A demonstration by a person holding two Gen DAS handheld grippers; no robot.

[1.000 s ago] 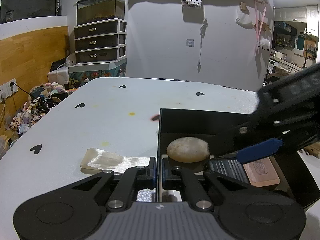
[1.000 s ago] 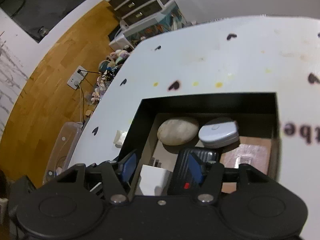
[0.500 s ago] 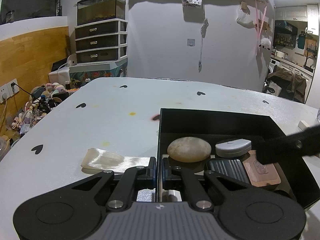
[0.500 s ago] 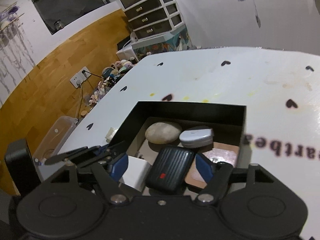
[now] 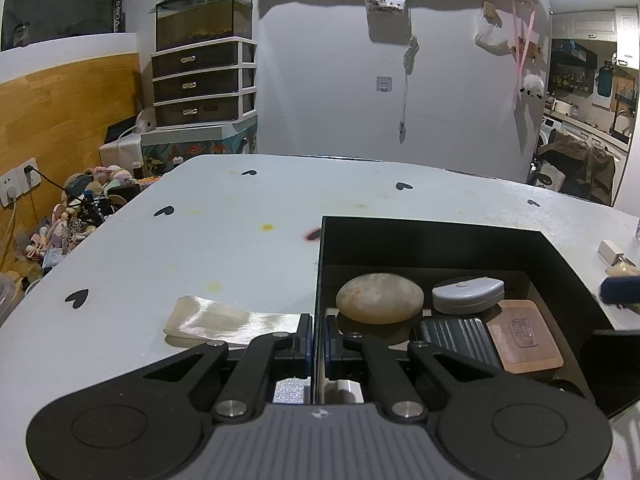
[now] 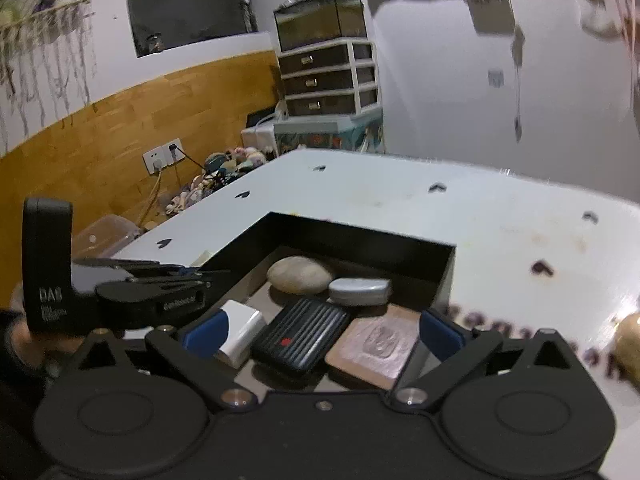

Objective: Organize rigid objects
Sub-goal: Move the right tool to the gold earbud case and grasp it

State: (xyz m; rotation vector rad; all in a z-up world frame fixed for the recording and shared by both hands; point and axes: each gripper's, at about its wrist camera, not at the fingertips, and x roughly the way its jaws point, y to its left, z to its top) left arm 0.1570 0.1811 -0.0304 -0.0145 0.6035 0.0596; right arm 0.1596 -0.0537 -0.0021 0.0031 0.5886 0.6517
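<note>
A black open box (image 5: 432,232) (image 6: 360,240) sits on the white table. Inside lie a tan stone (image 5: 379,298) (image 6: 300,275), a grey oval case (image 5: 467,294) (image 6: 359,291), a black ribbed case (image 5: 456,340) (image 6: 306,338), a wooden block (image 5: 524,336) (image 6: 376,345) and a white block (image 6: 242,330). My left gripper (image 5: 316,338) is shut on the box's left wall near the front corner. My right gripper (image 6: 320,330) is open and empty, just in front of the box's near side.
A strip of cream ribbon (image 5: 224,320) lies on the table left of the box. A small white block (image 5: 610,250) and a pale rounded object (image 6: 630,346) lie to the right of the box. The table's left edge drops to floor clutter.
My right gripper has pulled back out of the box and levelled, its fingers wider apart. It has left most of the left wrist view. The left gripper has not moved.
</note>
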